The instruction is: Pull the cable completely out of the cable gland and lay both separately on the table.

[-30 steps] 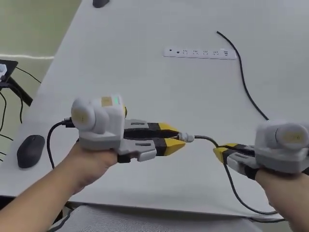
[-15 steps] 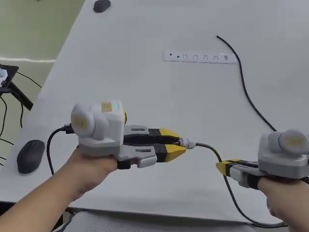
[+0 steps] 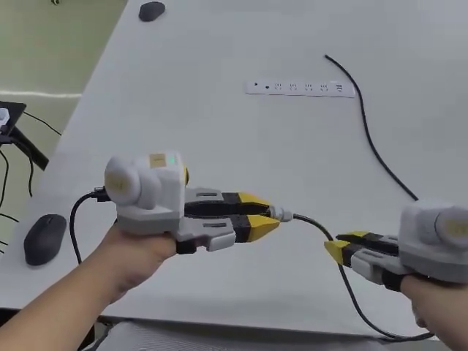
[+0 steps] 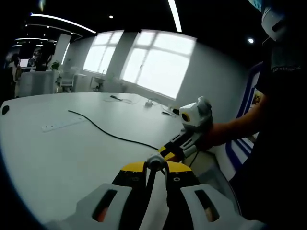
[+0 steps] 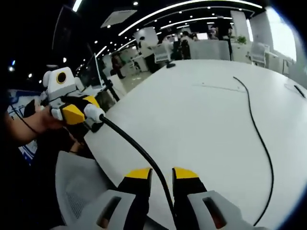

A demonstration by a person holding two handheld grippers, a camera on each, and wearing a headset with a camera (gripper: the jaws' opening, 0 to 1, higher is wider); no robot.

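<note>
My left gripper (image 3: 272, 214) is held level over the white table (image 3: 219, 131), shut on the grey cable gland (image 3: 284, 215), which pokes out past its yellow tips. In the left gripper view the gland (image 4: 154, 163) sits clamped between the jaws of the left gripper (image 4: 156, 168). The black cable (image 3: 314, 223) leaves the gland and curves right into my right gripper (image 3: 334, 248), which is shut on it a short way along. In the right gripper view the cable (image 5: 139, 151) runs between the jaws of the right gripper (image 5: 161, 175) to the gland (image 5: 93, 114).
A white power strip (image 3: 300, 88) lies at the far middle. A long black lead (image 3: 369, 131) crosses the table's right side. One dark mouse (image 3: 44, 238) sits by the left edge, another (image 3: 151, 10) at the far end. Cable slack (image 3: 365, 322) hangs past the near edge.
The right gripper has dropped lower and drawn slightly away from the gland, with a little more cable between the two. The left gripper has stayed about where it was.
</note>
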